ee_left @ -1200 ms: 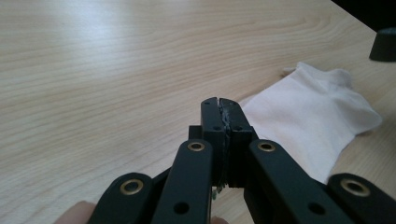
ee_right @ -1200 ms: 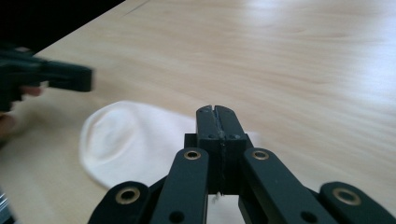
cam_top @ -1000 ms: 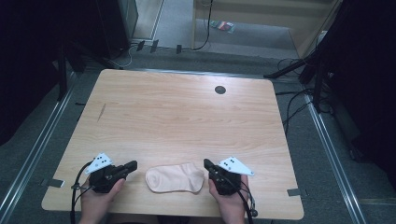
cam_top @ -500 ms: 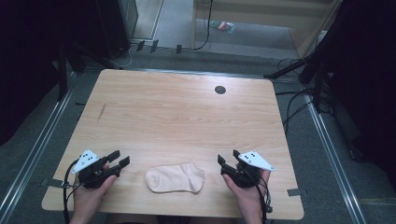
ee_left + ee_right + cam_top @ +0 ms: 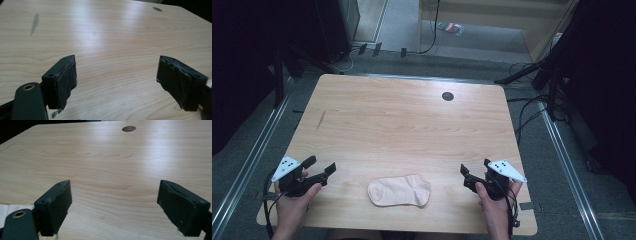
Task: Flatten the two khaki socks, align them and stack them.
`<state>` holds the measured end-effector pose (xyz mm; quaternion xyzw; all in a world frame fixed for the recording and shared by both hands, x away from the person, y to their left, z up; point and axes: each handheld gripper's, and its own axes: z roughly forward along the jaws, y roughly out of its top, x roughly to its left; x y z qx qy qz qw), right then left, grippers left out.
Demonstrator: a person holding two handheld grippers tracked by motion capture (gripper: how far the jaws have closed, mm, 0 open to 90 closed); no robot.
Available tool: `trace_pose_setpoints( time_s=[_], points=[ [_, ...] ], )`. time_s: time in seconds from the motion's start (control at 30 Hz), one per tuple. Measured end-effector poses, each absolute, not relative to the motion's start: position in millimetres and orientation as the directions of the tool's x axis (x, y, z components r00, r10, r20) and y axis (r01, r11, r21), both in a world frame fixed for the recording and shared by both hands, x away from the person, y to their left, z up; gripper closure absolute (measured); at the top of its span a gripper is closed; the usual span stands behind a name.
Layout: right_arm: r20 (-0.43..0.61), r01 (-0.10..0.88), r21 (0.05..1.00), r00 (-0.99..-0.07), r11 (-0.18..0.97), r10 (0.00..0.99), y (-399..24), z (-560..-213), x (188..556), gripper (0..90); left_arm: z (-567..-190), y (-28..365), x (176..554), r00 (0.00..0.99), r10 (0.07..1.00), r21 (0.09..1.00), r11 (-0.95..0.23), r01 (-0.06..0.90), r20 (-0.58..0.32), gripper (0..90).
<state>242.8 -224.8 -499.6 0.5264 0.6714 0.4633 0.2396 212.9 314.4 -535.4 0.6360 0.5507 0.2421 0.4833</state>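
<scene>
Two hand-held grippers: we are seeing the left hand-held gripper (image 5: 323, 173) and the right hand-held gripper (image 5: 467, 177) resting low at the near corners of the tabletop (image 5: 412, 125), each well apart from the sock (image 5: 399, 190) between them.
Sock: it is lying flat and folded over near the front edge of the tabletop, midway between the two hands, touched by neither; we are judging that it is being left as a finished piece.
Left jaws: they are standing apart with bare wood between them, and they have just been opening.
Right jaws: they are also standing wide with nothing between them, having just been opening too.
Why so placed: we are reading the spread hands as making room around the sock, so the fold is not being disturbed.
High view: it is giving us the whole layout, both hands, the sock and the round cable hole (image 5: 447, 96) at the far side.
Left gripper view: it is showing the worn pads (image 5: 67, 82) close up and a dark streak (image 5: 35, 23) on the wood.
Right gripper view: it is catching a pale corner of the sock (image 5: 10, 211) at its lower left, beside the jaw.
</scene>
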Motion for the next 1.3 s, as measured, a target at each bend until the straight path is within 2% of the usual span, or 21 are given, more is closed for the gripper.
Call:
trace_pose_setpoints(
  time_s=[0.2,0.5,0.67,0.77,0.93,1.17,1.3],
  points=[
    [0.134,0.484,0.874,-0.301,0.031,0.944,-237.6,-503.1,243.7,12.7,-535.8,326.8,213.4,0.244,0.947,0.88,0.074,0.468,-0.21,15.4],
    [0.142,0.487,0.873,-0.258,0.001,0.956,-266.7,-511.5,245.2,12.8,-537.9,342.1,214.1,0.216,0.958,0.882,0.071,0.466,-0.191,13.6],
    [0.158,0.499,0.867,-0.24,-0.018,0.958,-281.0,-519.2,246.6,13.0,-539.5,348.6,213.0,0.243,0.956,0.889,0.038,0.457,-0.165,12.1],
    [0.133,0.512,0.859,-0.234,0.006,0.963,-286.2,-528.8,248.4,13.2,-541.7,353.8,213.5,0.247,0.955,0.889,0.032,0.457,-0.162,10.7],
    [0.086,0.458,0.889,-0.218,0.024,0.972,-290.8,-538.8,244.7,13.7,-548.9,355.6,218.5,0.234,0.955,0.884,0.055,0.464,-0.182,10.8],
    [0.163,0.422,0.905,-0.216,-0.059,0.963,-299.1,-545.1,240.7,14.8,-551.6,353.9,221.3,0.216,0.959,0.877,0.061,0.476,-0.184,10.9],
    [0.165,0.419,0.906,-0.202,-0.067,0.965,-298.6,-546.2,241.2,16.4,-551.6,353.9,221.8,0.218,0.958,0.874,0.059,0.482,-0.184,11.6]
  ],
)
